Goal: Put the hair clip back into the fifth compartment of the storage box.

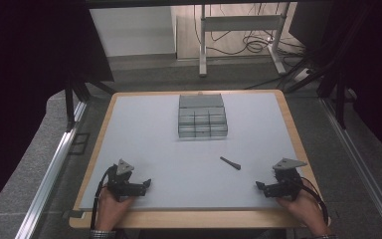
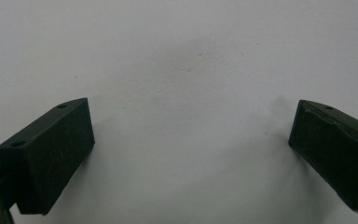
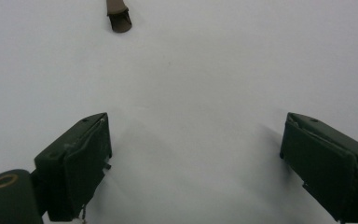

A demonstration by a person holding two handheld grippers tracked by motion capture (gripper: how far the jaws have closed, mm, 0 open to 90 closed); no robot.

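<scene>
A grey compartment box [image 1: 202, 116] with several small cells and a lid stands at the far middle of the white table mat [image 1: 159, 144]. A small dark tapered piece [image 1: 230, 163] lies on the mat toward the front right; its wider end [image 3: 118, 17] appears at the top of the right gripper view. My left gripper [image 1: 147, 184] rests near the front left edge, jaws wide apart over bare mat [image 2: 191, 135]. My right gripper [image 1: 259, 186] rests at the front right, open, with nothing between its jaws [image 3: 193, 140].
The mat lies on a wooden tabletop [image 1: 288, 119] with a rim on all sides. Metal rails [image 1: 54, 164] run along both sides of the table. Behind it stand a white table frame [image 1: 238, 30] and loose cables on the floor.
</scene>
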